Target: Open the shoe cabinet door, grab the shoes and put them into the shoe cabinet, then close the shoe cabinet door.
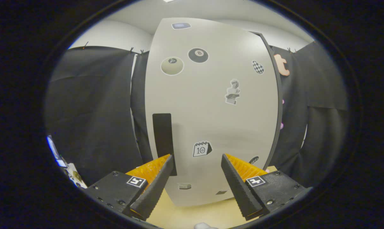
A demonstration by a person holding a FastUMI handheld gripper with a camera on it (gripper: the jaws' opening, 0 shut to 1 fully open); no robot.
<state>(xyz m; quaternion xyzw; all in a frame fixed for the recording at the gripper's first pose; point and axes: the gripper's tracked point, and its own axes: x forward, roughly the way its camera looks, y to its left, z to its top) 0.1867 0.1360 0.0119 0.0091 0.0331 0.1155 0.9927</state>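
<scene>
At the far left of the frame you see black cloth (pixel 93 111) hanging as the booth wall. Moving right, your gripper (pixel 196 159) sits at the bottom centre, its two fingers spread wide apart with nothing between them. Straight ahead, filling the middle of the frame, stands the tall pale grey shoe cabinet door (pixel 211 111), shut, dotted with stickers. Its flat black rectangular handle (pixel 163 140) runs upright at the door's lower left, just beyond your left fingertip (pixel 166 159). The cabinet stands on a light wooden surface (pixel 192 214) at the bottom centre of the frame. A small white object at the very bottom centre is too cut off to identify.
</scene>
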